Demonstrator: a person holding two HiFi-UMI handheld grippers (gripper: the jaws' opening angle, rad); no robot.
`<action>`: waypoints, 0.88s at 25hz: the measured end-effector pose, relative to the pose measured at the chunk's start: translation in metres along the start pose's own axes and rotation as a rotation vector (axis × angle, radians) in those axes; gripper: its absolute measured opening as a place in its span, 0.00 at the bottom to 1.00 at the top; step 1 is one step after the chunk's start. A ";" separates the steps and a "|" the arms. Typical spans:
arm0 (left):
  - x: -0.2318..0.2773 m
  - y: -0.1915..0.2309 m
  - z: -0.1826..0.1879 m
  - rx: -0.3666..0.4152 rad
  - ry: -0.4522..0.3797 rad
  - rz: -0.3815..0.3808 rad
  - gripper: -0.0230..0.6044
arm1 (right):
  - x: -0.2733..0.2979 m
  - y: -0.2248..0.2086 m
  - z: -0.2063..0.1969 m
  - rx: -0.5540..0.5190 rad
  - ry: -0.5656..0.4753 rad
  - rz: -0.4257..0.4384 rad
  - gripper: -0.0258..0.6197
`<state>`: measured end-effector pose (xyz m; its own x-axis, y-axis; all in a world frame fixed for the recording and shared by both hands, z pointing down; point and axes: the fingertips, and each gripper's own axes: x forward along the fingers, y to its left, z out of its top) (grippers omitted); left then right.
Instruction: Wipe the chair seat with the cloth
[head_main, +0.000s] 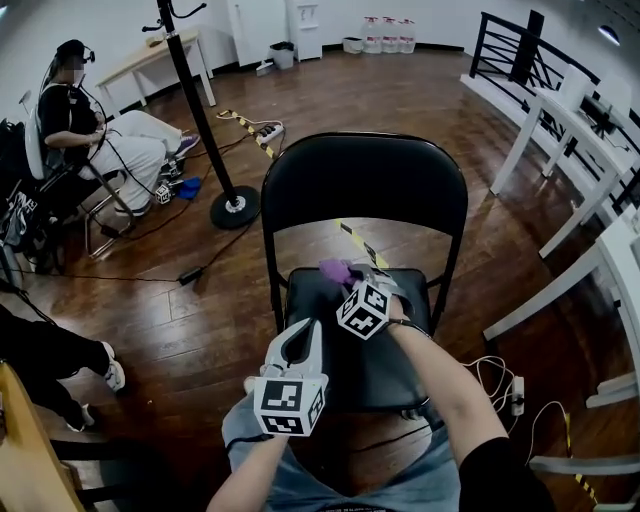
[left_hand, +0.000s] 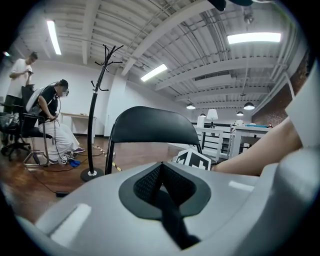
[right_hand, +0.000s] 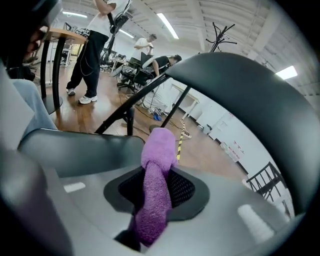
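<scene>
Room: dark wood floor (head_main: 400, 110), white walls, white worktops (head_main: 560, 120) at right, coat stand (head_main: 200, 110) at left w/ a seated person (head_main: 90, 140) beyond. Black folding chair (head_main: 365, 185) centre, backrest away from the wearer. Chair seat (head_main: 310, 300) is dark and padded. Left gripper (head_main: 297, 345) is at the seat's front edge, jaws pressed together w/ nothing between. Right gripper (head_main: 352, 282) is over the seat's rear, clenched on the purple cloth (right_hand: 156, 185). Cloth's long axis runs along the jaws, its free end poking past the tips toward the backrest. Contact w/ seat: can't tell.
</scene>
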<state>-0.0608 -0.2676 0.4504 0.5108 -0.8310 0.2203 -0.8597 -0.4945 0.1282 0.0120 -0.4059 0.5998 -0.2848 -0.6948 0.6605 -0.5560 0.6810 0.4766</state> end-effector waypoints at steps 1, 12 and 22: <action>0.001 0.001 -0.003 -0.004 0.006 0.001 0.04 | 0.006 -0.001 -0.003 -0.005 0.011 0.003 0.18; 0.008 -0.004 -0.026 0.011 0.082 0.001 0.04 | 0.035 0.011 -0.040 -0.058 0.097 0.031 0.17; -0.005 -0.015 -0.019 -0.015 0.044 0.020 0.04 | -0.002 0.051 -0.045 -0.083 0.083 0.081 0.18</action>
<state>-0.0504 -0.2513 0.4660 0.4936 -0.8283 0.2653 -0.8696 -0.4741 0.1377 0.0193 -0.3592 0.6493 -0.2588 -0.6173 0.7430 -0.4658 0.7536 0.4638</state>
